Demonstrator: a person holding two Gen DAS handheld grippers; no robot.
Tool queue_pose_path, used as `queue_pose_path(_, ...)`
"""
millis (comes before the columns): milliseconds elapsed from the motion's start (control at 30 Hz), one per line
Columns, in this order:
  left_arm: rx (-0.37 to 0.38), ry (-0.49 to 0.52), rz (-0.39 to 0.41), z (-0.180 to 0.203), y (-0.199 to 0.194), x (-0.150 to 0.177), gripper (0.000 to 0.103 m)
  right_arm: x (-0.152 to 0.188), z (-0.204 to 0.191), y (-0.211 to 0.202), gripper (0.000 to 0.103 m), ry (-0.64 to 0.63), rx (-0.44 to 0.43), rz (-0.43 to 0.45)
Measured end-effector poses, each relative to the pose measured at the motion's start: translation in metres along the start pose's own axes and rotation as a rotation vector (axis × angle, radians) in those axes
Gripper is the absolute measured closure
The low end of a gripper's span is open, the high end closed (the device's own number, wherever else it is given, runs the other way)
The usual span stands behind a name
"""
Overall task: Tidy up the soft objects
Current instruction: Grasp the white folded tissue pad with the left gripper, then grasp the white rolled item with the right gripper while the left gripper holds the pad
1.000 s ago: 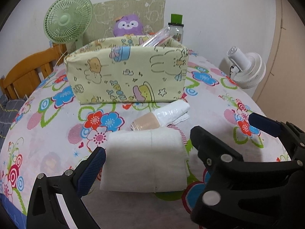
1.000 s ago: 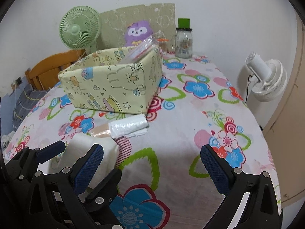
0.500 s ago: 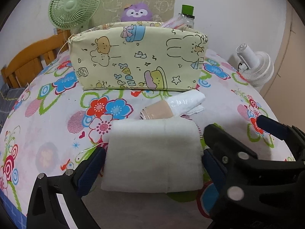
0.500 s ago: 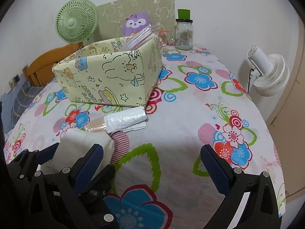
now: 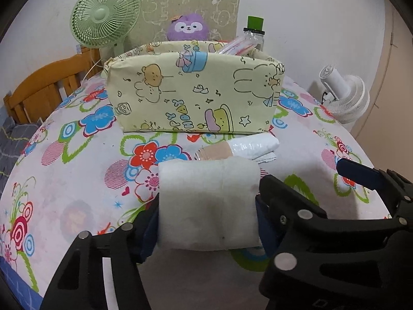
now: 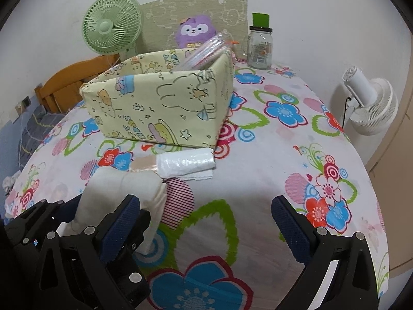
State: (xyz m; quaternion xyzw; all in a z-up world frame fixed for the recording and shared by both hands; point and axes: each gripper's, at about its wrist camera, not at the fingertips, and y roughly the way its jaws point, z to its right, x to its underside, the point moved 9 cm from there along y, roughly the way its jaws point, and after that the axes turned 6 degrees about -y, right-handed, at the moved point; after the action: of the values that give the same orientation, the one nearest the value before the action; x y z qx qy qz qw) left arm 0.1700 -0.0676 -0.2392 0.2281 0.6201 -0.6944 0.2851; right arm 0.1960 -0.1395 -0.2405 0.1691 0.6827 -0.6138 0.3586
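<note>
Left tool (image 5: pixel 206 206) clamped on white folded cloth pad (image 5: pixel 207 204). Lift it clear of tabletop, carry toward 12 o'clock, over rim of yellow cartoon-print fabric box (image 5: pixel 196 95). Right tool (image 6: pixel 206 214) wide open, empty.

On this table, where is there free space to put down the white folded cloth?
Bare tablecloth lies right of the yellow fabric box, toward the white fan. Another patch lies left of the box. Just before the box it is crowded: the wrapped roll lies there, near the folded cloth.
</note>
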Motion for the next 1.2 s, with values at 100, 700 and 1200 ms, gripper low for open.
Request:
queue_pose_path(100, -0.026, 0.016, 0.017, -0.004, -0.002, -0.003, 0.038, -0.004, -0.006, 0.000, 0.000, -0.012, -0.004, 0.002)
queue_pose_path(700, -0.096, -0.028, 0.028, -0.051, 0.002, -0.024, 0.041, -0.027, -0.026, 0.021, 0.000, -0.014, -0.027, -0.016)
queue_pose_path(1200, -0.127, -0.040, -0.004, -0.060, 0.023, -0.034, 0.042, -0.036, -0.025, 0.054, 0.000, 0.001, -0.046, -0.067)
